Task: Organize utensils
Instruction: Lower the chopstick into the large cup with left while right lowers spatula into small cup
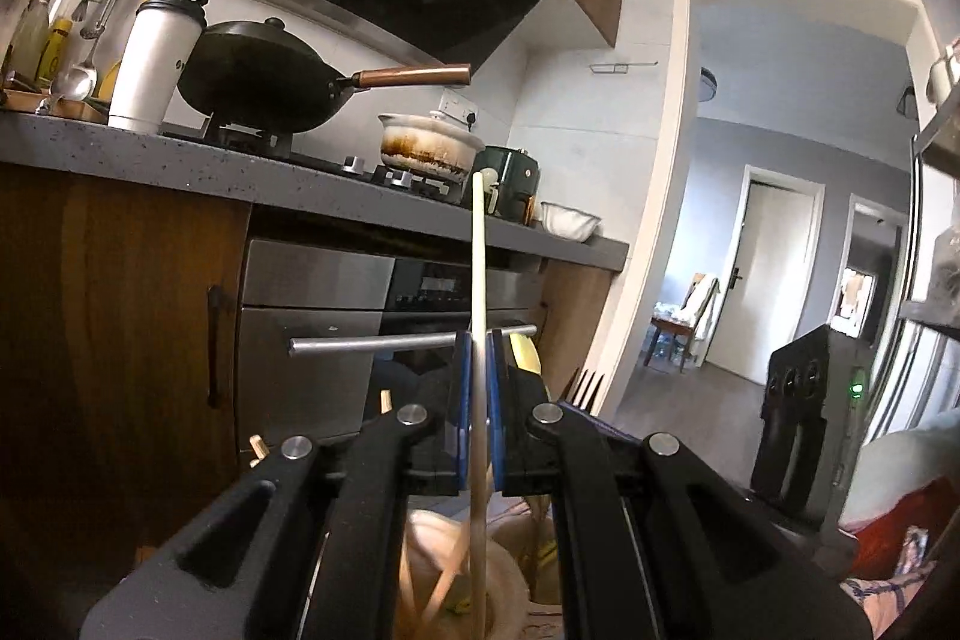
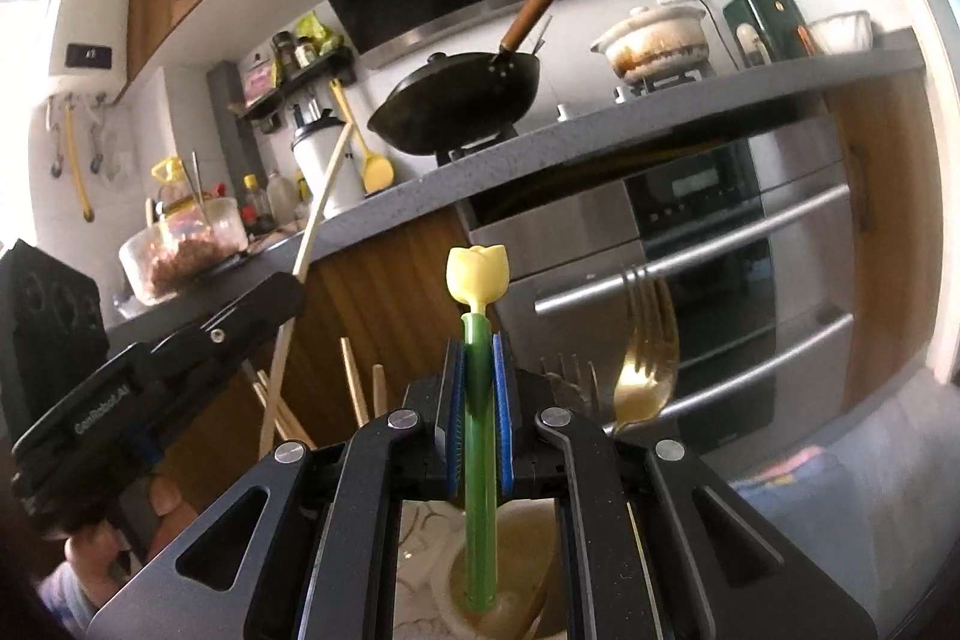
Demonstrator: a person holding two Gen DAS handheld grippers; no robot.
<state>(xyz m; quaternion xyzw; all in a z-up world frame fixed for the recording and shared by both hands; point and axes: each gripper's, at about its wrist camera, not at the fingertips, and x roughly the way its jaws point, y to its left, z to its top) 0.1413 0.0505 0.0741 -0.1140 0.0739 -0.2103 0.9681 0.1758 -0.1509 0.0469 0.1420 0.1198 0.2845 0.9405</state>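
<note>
In the left wrist view, your left tongs (image 1: 478,382) sit at lower centre, clenched on a pale chopstick (image 1: 478,280) that runs upright between the blue pads (image 1: 461,400) and up past the edge of the worktop (image 1: 180,154). On that worktop, from the left of the frame, stand a white tumbler (image 1: 157,64), a black wok (image 1: 258,76) with a wooden handle, and a stained white pot (image 1: 429,145). Just right of the tongs, the tines of a fork (image 1: 585,388) poke up.

In the right wrist view, your left tongs (image 2: 288,292) appear at the left edge, and the chopstick (image 2: 306,256) slants through them. More chopsticks (image 2: 354,388) stand just right of it. At centre, your right tongs (image 2: 480,388) grasp a green stick topped with a yellow tulip (image 2: 478,274), held upright above a cup (image 2: 522,550) at the bottom of the frame. To the right, a gold fork (image 2: 645,358) stands tines up, in front of the oven (image 2: 720,268).
</note>
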